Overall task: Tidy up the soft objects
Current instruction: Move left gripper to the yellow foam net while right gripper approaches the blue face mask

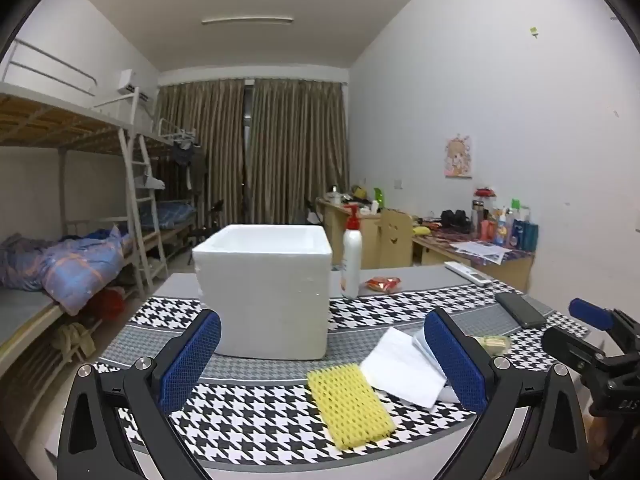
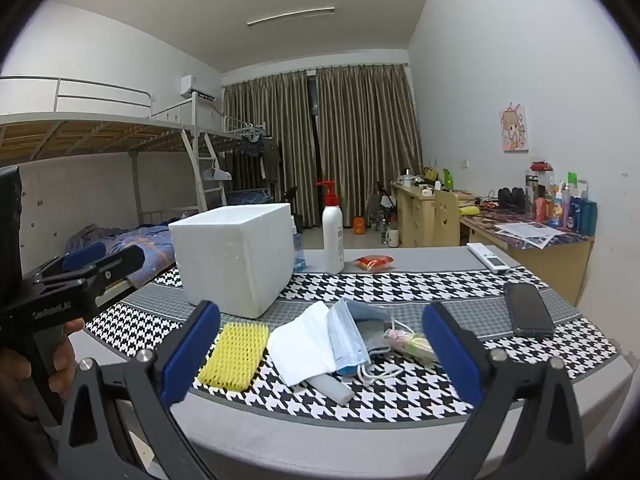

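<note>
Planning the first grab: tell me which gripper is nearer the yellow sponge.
Left. The left gripper hangs almost over the yellow sponge; the right gripper centres on the cloths, sponge beside its left finger.

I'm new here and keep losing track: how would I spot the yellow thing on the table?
Find the big white foam box on the houndstooth tablecloth. Just in front of it, nearer the table edge, lies the yellow foam net sleeve, flat, left of the white cloth. It is the only yellow, mesh-textured piece there.
</note>
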`<action>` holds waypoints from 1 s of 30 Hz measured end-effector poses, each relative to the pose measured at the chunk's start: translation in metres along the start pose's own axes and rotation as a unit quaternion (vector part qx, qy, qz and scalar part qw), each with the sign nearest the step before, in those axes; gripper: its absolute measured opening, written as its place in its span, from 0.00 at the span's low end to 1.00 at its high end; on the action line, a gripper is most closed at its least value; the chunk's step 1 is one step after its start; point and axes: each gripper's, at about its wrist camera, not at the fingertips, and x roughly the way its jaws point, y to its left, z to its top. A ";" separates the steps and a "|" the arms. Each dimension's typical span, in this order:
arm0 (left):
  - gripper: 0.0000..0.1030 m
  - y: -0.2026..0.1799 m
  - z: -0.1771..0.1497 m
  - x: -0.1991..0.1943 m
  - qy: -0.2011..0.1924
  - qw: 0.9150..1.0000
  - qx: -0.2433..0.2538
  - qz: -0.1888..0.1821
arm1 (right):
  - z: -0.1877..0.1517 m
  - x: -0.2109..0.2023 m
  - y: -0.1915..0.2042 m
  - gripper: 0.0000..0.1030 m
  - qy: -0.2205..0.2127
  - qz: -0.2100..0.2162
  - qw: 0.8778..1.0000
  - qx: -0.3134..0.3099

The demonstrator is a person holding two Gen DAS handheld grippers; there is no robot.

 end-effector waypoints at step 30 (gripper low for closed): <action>0.99 -0.009 0.000 -0.003 0.001 1.000 0.015 -0.020 | -0.002 -0.002 -0.004 0.99 -0.008 0.011 1.000 0.004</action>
